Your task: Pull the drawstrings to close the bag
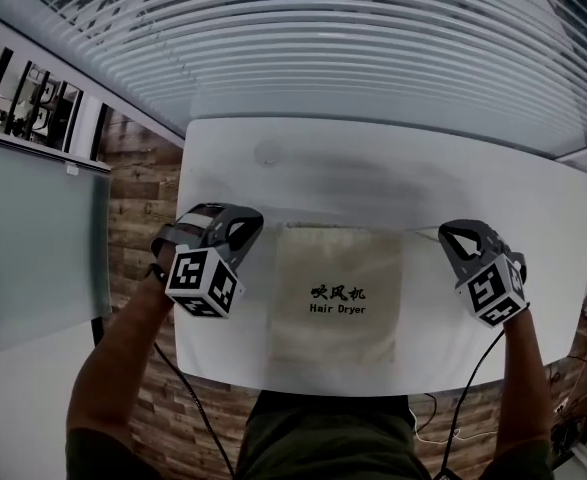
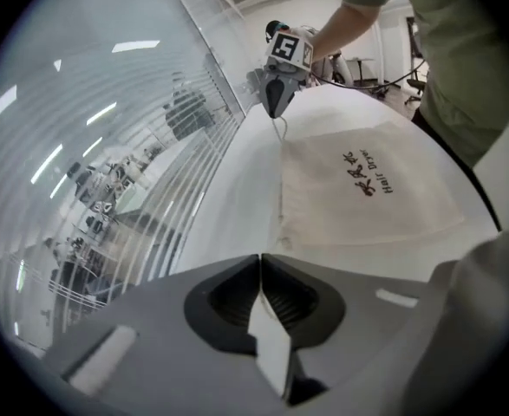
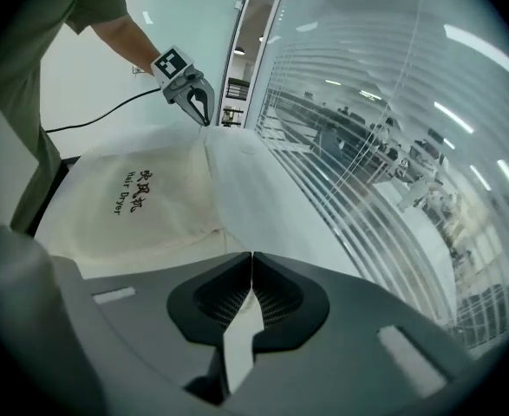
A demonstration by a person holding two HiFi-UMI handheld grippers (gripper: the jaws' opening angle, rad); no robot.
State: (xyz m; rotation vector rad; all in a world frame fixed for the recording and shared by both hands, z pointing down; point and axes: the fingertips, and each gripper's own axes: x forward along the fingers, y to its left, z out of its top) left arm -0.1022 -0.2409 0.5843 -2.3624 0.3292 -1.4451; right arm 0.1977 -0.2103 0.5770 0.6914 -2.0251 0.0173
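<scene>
A cream cloth bag (image 1: 335, 340) printed "Hair Dryer" lies flat on the white table (image 1: 373, 163), with its mouth on the far side. My left gripper (image 1: 259, 222) is shut at the bag's top left corner, on the drawstring end there, which is too thin to make out. My right gripper (image 1: 442, 233) is shut on the other drawstring (image 1: 421, 232), a thin line running from the top right corner. In the left gripper view the bag (image 2: 384, 219) spreads beyond my shut jaws (image 2: 260, 258), and a loop of string (image 2: 280, 131) hangs from the right gripper (image 2: 274, 111).
Window blinds (image 1: 353, 38) run along the table's far edge. A glass partition (image 1: 33, 228) stands to the left over a wood floor (image 1: 138, 218). Cables (image 1: 453, 438) trail from both grippers toward the person. The table's near edge (image 1: 323, 390) is at the person's waist.
</scene>
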